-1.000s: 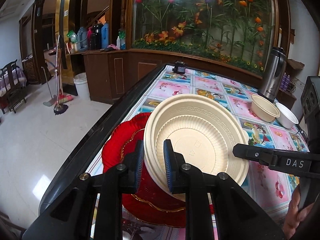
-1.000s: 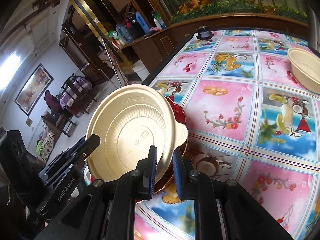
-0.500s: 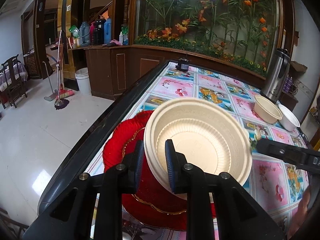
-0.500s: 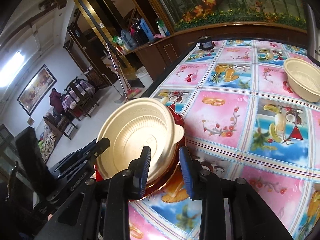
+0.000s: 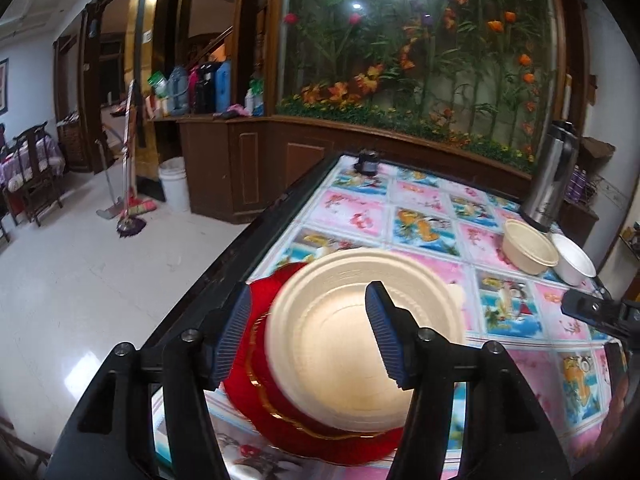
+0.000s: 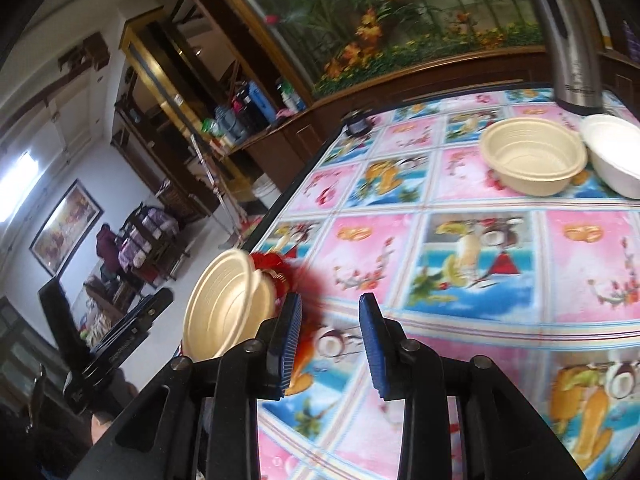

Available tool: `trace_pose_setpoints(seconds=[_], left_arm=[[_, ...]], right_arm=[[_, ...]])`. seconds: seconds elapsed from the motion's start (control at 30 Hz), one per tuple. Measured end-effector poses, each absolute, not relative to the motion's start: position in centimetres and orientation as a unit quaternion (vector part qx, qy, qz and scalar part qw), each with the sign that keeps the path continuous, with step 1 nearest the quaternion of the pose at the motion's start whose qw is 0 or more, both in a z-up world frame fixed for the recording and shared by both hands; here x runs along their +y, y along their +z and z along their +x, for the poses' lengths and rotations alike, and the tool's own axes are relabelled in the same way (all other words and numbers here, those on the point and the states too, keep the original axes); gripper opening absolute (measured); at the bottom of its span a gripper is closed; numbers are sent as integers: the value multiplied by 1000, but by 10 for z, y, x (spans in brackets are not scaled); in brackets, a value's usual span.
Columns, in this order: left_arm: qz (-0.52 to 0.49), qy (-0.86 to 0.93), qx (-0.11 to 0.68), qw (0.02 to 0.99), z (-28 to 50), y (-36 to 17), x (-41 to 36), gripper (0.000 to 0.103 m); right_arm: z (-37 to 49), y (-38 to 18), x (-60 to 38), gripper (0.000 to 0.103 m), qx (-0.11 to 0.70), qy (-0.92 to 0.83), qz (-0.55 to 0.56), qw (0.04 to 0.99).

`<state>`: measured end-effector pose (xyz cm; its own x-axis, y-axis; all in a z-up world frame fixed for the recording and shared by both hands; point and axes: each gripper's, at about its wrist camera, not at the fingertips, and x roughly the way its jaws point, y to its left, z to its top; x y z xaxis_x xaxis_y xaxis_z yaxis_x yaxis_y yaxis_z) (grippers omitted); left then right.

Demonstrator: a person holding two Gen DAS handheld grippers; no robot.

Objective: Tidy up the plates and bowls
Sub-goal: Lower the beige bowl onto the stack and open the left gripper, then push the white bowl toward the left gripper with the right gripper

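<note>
Beige plate (image 5: 352, 344), between opening left fingers (image 5: 384, 332)

plate (image 5: 352, 344) on platter (image 5: 256, 364) at table edge (image 5: 224, 264), two bowls (image 5: 528, 246) far right

Two wrist views – close, downward; shared table (image 5: 432, 200)

Red plate (image 5: 256, 364) blurred — mostly under cream bowl (image 5: 360, 344).
</note>
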<state>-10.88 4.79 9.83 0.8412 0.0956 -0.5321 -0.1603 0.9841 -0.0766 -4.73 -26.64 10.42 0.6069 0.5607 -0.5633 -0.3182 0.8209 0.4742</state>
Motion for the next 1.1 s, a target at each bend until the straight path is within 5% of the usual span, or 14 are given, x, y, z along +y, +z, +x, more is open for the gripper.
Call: trace_pose_setpoints(seconds=[0.6,1.1], left_arm=[[40,-208,376,902,-90,84,-137,58],[63,-221,410,883,-83,66,-160,58]], right_arm=[[18,120,-459,32,376,38,201,904],[149,64,-509,33,483,-24,182,856]])
